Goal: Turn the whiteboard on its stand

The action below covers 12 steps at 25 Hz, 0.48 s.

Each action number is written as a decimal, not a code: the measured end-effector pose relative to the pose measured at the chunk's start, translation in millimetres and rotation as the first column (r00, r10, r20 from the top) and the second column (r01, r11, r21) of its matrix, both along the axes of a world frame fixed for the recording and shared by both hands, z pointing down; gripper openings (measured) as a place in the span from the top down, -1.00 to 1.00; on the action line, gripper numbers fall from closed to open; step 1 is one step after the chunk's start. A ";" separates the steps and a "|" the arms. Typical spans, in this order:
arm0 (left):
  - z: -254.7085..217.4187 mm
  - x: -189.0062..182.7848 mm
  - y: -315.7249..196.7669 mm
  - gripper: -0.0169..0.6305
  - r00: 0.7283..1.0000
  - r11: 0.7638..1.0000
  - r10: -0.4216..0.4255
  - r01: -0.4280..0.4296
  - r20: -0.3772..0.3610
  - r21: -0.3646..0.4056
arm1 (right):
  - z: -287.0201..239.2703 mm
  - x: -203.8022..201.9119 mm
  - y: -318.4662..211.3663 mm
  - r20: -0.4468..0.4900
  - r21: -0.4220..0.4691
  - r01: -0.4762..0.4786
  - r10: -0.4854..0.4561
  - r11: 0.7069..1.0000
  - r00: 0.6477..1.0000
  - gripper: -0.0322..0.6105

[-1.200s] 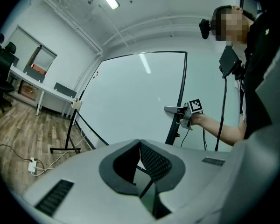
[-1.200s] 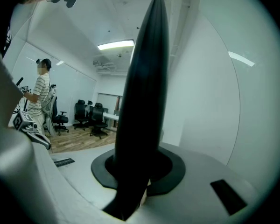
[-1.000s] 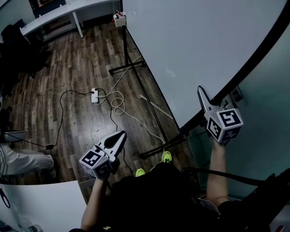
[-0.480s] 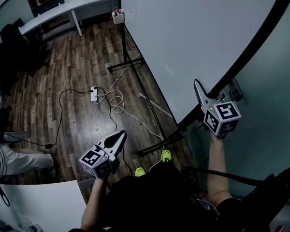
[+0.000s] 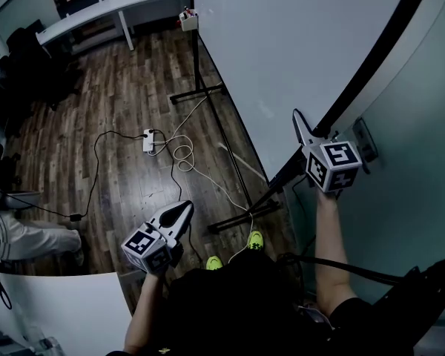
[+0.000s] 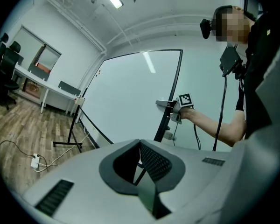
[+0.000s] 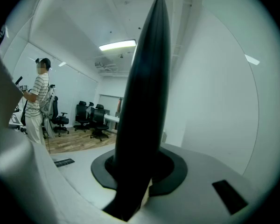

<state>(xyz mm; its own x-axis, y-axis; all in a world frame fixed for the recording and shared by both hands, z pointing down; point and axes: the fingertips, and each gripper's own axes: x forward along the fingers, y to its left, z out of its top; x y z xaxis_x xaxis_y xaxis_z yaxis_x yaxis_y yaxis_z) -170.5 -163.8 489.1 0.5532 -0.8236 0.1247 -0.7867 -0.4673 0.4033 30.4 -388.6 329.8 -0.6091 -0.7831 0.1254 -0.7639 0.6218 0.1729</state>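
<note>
The big whiteboard fills the upper right of the head view, on its black stand. The right gripper, at the middle right, pinches the board's black edge, with jaws that have just opened a tiny bit, and the left gripper, low and left of the middle, has its tips together on nothing. A little white box at the top sits by the board's far corner; what is in it is too small to tell.

White left claw and right claw, checker-marked cubes; black top, neon-yellow shoes
</note>
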 end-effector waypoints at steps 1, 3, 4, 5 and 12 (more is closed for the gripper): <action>2.2 -1.8 0.7 0.91 1.000 1.000 -0.006 0.006 0.002 0.002 | 2.1 -2.0 -2.0 -0.005 0.002 0.000 0.000 1.000 1.000 0.69; 6.8 -4.9 1.9 0.91 1.000 1.000 -0.019 0.019 0.003 0.003 | 6.0 -4.8 -5.9 -0.014 0.006 0.002 -0.002 1.000 1.000 0.68; 7.7 -5.4 2.4 0.91 1.000 1.000 -0.025 0.025 0.003 0.000 | 7.0 -5.3 -8.1 -0.015 0.008 0.002 -0.002 1.000 1.000 0.68; 7.9 -5.3 2.7 0.91 1.000 1.000 -0.030 0.030 0.002 -0.003 | 7.3 -5.1 -10.5 -0.014 0.010 0.001 -0.001 1.000 1.000 0.68; 13.7 -9.8 7.6 0.91 0.999 0.999 -0.053 0.053 0.005 0.003 | 9.4 -12.3 -22.7 -0.005 0.012 0.000 0.000 1.000 1.000 0.69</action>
<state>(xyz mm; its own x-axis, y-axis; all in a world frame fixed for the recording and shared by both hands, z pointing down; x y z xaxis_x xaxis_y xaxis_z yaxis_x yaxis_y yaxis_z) -180.3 -156.1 502.8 0.5078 -0.8524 0.1249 -0.8126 -0.4257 0.3981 18.0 -411.2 339.3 -0.6084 -0.7847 0.1188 -0.7630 0.6195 0.1845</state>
